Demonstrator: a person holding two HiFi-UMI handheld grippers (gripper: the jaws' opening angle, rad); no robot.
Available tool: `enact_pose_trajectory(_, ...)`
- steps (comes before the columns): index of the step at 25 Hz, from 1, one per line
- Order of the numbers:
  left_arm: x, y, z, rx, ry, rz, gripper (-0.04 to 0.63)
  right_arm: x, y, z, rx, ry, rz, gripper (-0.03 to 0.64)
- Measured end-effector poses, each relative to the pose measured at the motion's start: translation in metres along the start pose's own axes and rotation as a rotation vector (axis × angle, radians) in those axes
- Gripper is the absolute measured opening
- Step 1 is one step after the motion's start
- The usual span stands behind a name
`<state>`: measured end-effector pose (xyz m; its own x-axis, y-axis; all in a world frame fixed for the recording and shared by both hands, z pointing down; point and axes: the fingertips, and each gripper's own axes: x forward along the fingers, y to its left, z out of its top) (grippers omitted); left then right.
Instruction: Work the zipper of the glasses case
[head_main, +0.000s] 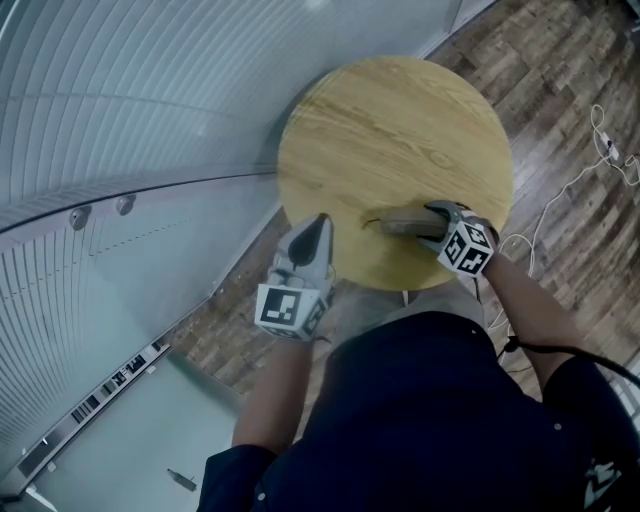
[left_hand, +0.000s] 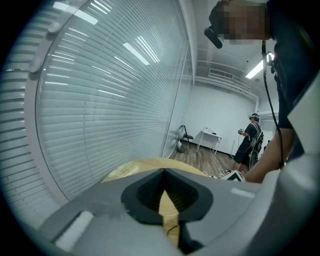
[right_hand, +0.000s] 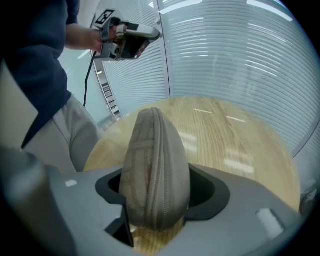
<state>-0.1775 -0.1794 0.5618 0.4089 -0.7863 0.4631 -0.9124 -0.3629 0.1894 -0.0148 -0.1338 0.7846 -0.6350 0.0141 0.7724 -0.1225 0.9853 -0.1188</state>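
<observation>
Nearest the lens, a dark shirt (head_main: 430, 400), then 2 forearms (head_main: 270, 400) reaching out over a round wooden table (head_main: 400, 120). Holding the left gripper (head_main: 321, 222) at the table's near edge, jaws pressed together on nothing. Clamping the glasses case (head_main: 392, 222) in the right gripper (head_main: 425, 215); lying flat on the wood, stretching away from those jaws toward the left gripper, not touching it.

Left gripper view: tips met in 1 closed seam, with only pale wood behind the notch. Beyond the tips, slatted blinds (left_hand: 110, 100) to the left. Far off to the right, a standing person (left_hand: 250, 140) near a small white table (left_hand: 210, 135).

Right gripper view: case filling the gap, both jaws bearing on its sides. Zipper (right_hand: 159, 165) running up its middle away from the jaws, closed along the stretch in view. Past the case's far end, up and to the left, the left gripper again, held in a hand (right_hand: 82, 37).
</observation>
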Motion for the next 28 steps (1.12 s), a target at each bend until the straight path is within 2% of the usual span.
enact_pose_trajectory(4, 0.001, -0.001, -0.001, 0.015, -0.012, -0.021, 0.002, -0.011, 0.004, 0.007, 0.111, -0.105, -0.009, 0.298)
enact_pose_trajectory(9, 0.000, -0.003, -0.002, -0.009, -0.006, -0.044, 0.002, -0.039, -0.010, 0.021, 0.299, -0.241, -0.044, 0.296)
enact_pose_trajectory(13, 0.010, -0.030, -0.022, -0.062, 0.053, -0.194, 0.002, -0.073, -0.018, 0.037, 0.328, -0.334, -0.086, 0.296)
enact_pose_trajectory(17, 0.026, -0.049, 0.002, -0.055, 0.017, -0.294, 0.003, -0.127, -0.044, 0.084, 0.342, -0.490, -0.146, 0.296)
enact_pose_trajectory(18, 0.027, -0.059, 0.002, -0.082, 0.026, -0.338, 0.021, -0.141, -0.043, 0.095, 0.368, -0.542, -0.146, 0.296)
enact_pose_trajectory(20, 0.029, -0.085, 0.002, -0.143, 0.044, -0.449, 0.146, -0.169, -0.041, 0.114, 0.427, -0.649, -0.136, 0.296)
enact_pose_trajectory(21, 0.030, -0.099, 0.008, -0.157, 0.031, -0.505, 0.203, -0.186, -0.040, 0.125, 0.445, -0.707, -0.126, 0.296)
enact_pose_trajectory(22, 0.029, -0.112, 0.018, -0.159, 0.000, -0.558, 0.234, -0.202, -0.039, 0.138, 0.453, -0.767, -0.110, 0.296)
enact_pose_trajectory(25, 0.019, -0.138, 0.056, -0.174, -0.124, -0.700, 0.276, -0.237, -0.030, 0.171, 0.445, -0.899, -0.030, 0.296)
enact_pose_trajectory(28, 0.007, -0.149, 0.087, -0.227, -0.206, -0.804, 0.278, -0.248, -0.018, 0.187, 0.404, -0.936, 0.017, 0.296)
